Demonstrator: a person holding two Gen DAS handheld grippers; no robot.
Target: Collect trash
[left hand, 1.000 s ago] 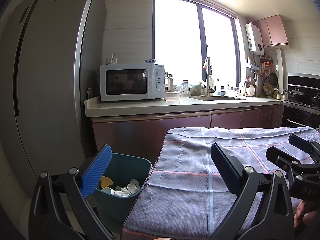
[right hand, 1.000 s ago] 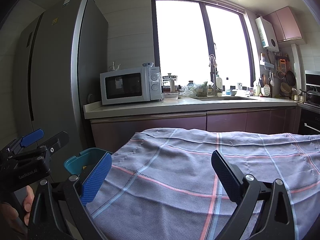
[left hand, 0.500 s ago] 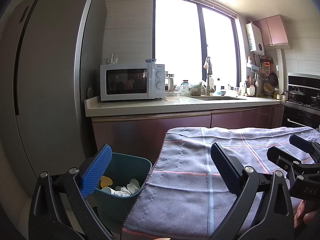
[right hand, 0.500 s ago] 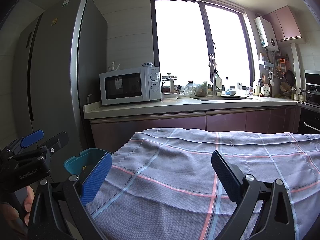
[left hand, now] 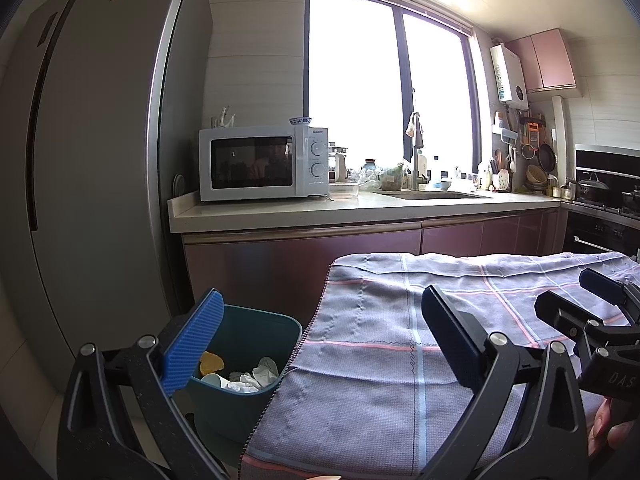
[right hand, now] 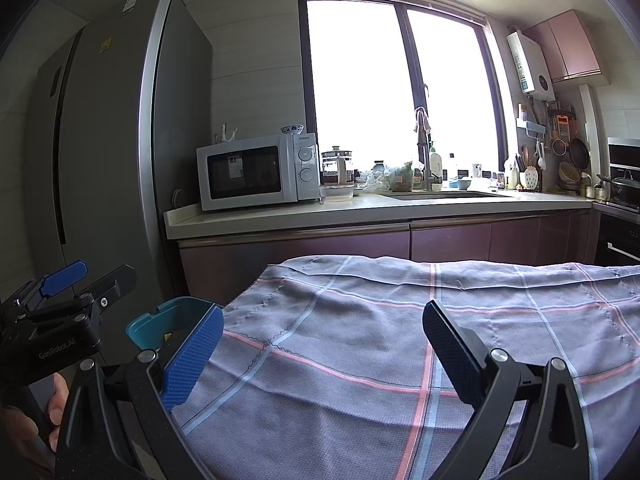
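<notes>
A teal trash bin (left hand: 256,344) stands on the floor at the left edge of the cloth-covered table (left hand: 400,344). Inside it lie crumpled white paper (left hand: 260,372), a white cup (left hand: 212,380) and a yellow scrap (left hand: 211,362). My left gripper (left hand: 320,332) hovers open over the table's left corner, its left finger above the bin, holding nothing. My right gripper (right hand: 324,344) is open over the cloth, also holding nothing. The bin's rim (right hand: 160,320) shows in the right wrist view, left of the cloth. No trash shows on the cloth.
A grey fridge (left hand: 80,160) rises at the left. A counter (left hand: 360,208) behind carries a white microwave (left hand: 260,168), a sink and bottles. A stove with a pot (left hand: 596,192) is at the far right. A hand (right hand: 24,420) holds the left gripper's body.
</notes>
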